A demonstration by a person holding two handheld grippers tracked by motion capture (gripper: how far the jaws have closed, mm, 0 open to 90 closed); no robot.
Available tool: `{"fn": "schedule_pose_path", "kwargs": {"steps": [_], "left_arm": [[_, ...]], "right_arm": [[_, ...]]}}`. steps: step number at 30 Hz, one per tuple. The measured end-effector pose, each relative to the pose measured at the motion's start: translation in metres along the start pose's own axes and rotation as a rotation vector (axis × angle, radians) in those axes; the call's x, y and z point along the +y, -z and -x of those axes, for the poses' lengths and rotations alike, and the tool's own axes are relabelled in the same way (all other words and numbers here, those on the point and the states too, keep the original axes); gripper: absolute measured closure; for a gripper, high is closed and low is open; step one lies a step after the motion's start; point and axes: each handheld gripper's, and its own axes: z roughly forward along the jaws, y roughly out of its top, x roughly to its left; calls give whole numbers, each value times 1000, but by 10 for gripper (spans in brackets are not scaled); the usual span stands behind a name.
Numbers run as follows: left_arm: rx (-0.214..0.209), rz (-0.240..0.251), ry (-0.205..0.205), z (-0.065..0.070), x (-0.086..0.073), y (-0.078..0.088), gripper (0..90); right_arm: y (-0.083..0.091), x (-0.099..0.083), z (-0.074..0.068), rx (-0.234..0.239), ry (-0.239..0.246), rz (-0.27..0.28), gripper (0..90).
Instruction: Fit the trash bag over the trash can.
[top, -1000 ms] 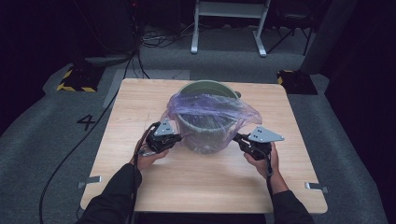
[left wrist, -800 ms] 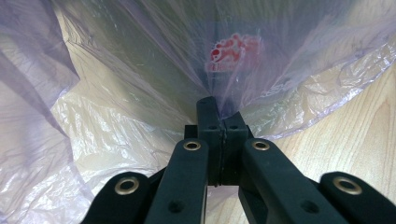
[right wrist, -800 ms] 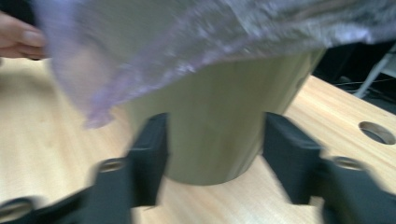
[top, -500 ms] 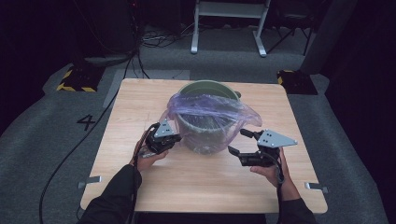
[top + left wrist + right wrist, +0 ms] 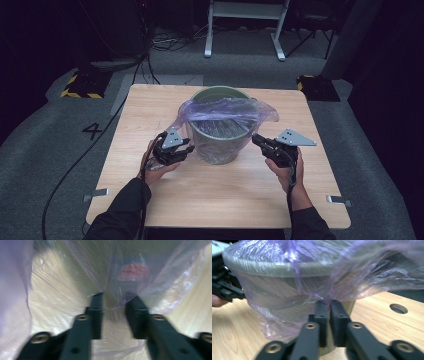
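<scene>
the purple bin liner (image 5: 227, 112) is draped over the green waste bin (image 5: 220, 132), which stands a little behind the middle of the wooden table (image 5: 150, 110). the film covers the rim and hangs down the outer wall on both sides, loose and wrinkled, with a flap jutting out toward the right rear.

your right gripper (image 5: 329, 305) is clenched on a gathered fold of the bin liner just under the rim, its jaws nearly together with film between them. in the high view it sits at the bin's right side (image 5: 260, 141). your left gripper (image 5: 115, 302) is released: its jaws stand apart with film hanging between and around them, and nothing looks pinched. in the high view it is close against the bin's left wall (image 5: 182, 149).

the main risk is tearing. the film looks thin, and the right jaws hold a narrow bunch, so a sharp downward pull would load one small patch and could rip it or stretch a hole.

the second risk is dragging the liner off the far rim. pulling on the right alone, with the left side unheld, could slide the whole bag round the rim.

third, the bin looks light and nothing steadies it, so a sideways tug could tip or skate it across the table.

if the left jaws shut where they are, i judge they could catch only a stray wisp and slip off.
</scene>
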Motion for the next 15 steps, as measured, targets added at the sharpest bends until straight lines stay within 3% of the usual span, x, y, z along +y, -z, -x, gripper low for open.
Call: {"fn": "schedule_pose_path", "kwargs": {"steps": [5,8,10,15], "left_arm": [[-34,62,4,-2,0,23,350],[-74,97,28,-5,-1,37,259],[-103,121,40,-7,-1,46,220],[-83,167,48,-11,2,64,189]], "right_arm": [[-5,-4,5,-11,32,-4,900],[-5,-4,7,-48,52,-13,900],[-5,-5,9,-64,56,-20,900],[-5,-3,7,-105,102,-39,900]]}}
